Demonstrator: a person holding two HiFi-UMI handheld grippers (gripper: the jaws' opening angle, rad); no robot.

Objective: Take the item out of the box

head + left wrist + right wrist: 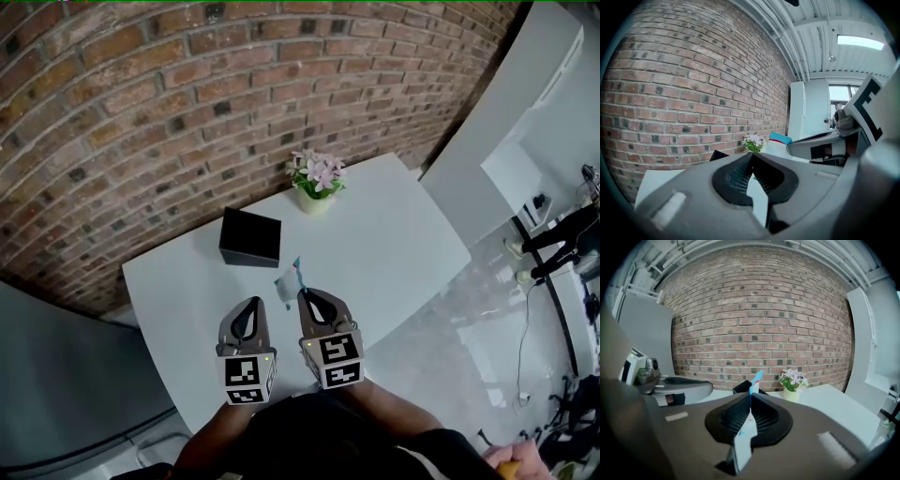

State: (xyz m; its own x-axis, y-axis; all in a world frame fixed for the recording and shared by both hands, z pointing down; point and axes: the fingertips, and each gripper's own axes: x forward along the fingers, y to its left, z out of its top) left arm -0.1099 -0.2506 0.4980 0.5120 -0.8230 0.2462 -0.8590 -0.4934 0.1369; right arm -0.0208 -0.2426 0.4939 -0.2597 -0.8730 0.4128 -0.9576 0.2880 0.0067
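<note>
The box (250, 237) is set on the desk (403, 244), toward the wall (141, 84) behind it. The pot (315, 200) is placed right of the box, further back. The left tool (251, 305) and right tool (306, 296) are held side by side over the near edge. A packet (288, 282) is gripped in the right one, before the box.

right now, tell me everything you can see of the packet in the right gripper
The packet is a thin, flat sachet, mostly white, with a teal tip and small red and teal print too small to read. It looks like glossy paper or plastic film. It stands on edge, pinched between the shut jaws of the right gripper, with its teal end poking out past them. Only the jaw pads touch it. It is outside the black box, nearer the person.
</note>
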